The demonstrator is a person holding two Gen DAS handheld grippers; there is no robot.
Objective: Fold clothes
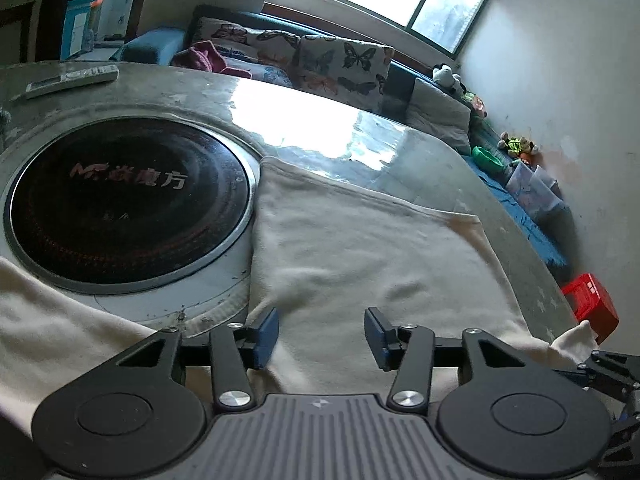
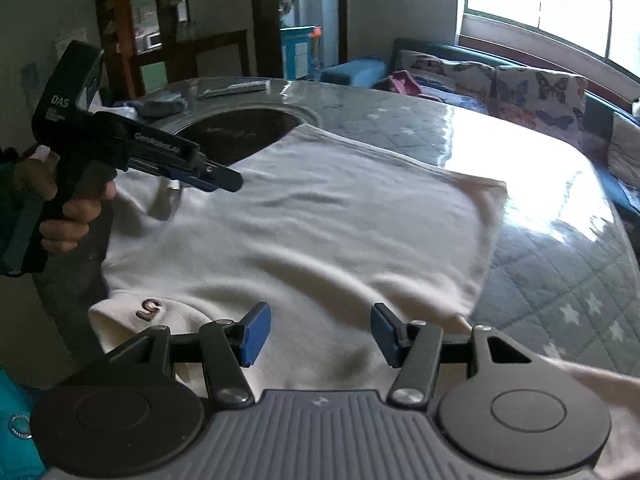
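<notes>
A cream garment [image 1: 360, 248] lies spread flat on the round table [image 1: 300, 120]. My left gripper [image 1: 322, 338] hovers open just above its near part, blue pads apart and nothing between them. In the right wrist view the same garment [image 2: 300, 232] shows a small brown embroidered mark [image 2: 149, 309] near its front left corner. My right gripper [image 2: 320, 334] also stands open over the near edge, empty. A hand holds the left gripper [image 2: 228, 180] over the garment's left side. A cloth corner [image 1: 576, 336] sticks up beside the right gripper [image 1: 600, 366].
A black round hob [image 1: 128, 196] is set into the table, and the garment's far left corner overlaps its rim. A remote [image 1: 72, 80] and a dark folded cloth [image 2: 160, 106] lie at the far side. A sofa with butterfly cushions [image 1: 340, 64] and a red box [image 1: 592, 308] lie beyond the table.
</notes>
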